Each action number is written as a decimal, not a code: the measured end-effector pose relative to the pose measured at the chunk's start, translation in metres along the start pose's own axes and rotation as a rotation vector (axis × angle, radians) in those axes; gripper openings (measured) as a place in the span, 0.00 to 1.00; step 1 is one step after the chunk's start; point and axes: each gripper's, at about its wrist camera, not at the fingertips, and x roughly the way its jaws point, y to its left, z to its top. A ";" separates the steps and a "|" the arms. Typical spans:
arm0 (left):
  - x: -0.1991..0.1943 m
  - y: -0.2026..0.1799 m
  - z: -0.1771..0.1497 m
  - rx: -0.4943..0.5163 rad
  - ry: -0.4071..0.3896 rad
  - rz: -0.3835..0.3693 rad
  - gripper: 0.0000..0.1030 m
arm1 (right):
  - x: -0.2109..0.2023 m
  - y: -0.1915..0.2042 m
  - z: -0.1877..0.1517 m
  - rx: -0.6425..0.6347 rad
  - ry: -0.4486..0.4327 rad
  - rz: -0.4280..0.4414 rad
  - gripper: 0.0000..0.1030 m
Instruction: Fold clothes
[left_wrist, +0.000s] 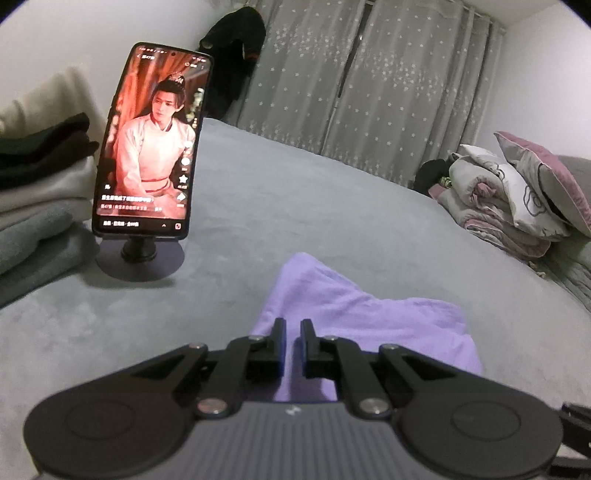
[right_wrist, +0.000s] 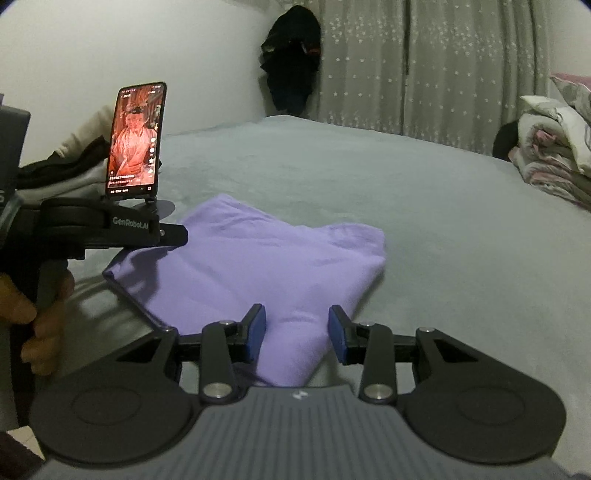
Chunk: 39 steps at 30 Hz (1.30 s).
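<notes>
Our left gripper (left_wrist: 293, 328), nearly closed, and half-spread right gripper (right_wrist: 297, 325) face the soft purple folded garment (right_wrist: 258, 258) stretching toward twelve o'clock.

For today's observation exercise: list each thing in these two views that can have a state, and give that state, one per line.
Purple garment: partly folded, lying on the bed.
Left gripper: shut, no cloth visibly pinched.
Right gripper: open, cloth between its fingers.
Phone: upright on its stand, screen lit.
Curtains: drawn.
Clothes pile: folded, stacked.

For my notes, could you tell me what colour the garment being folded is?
Lilac garment, clearest in the right wrist view.
</notes>
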 end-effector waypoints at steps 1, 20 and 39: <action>-0.001 0.001 0.000 -0.005 0.000 -0.001 0.06 | -0.003 -0.003 -0.003 0.016 0.001 0.002 0.38; -0.023 0.015 -0.008 0.000 0.004 -0.027 0.07 | -0.029 -0.023 -0.021 0.177 0.029 0.054 0.43; -0.032 0.034 0.015 -0.084 0.040 0.015 0.30 | -0.032 -0.039 -0.019 0.241 0.058 0.110 0.44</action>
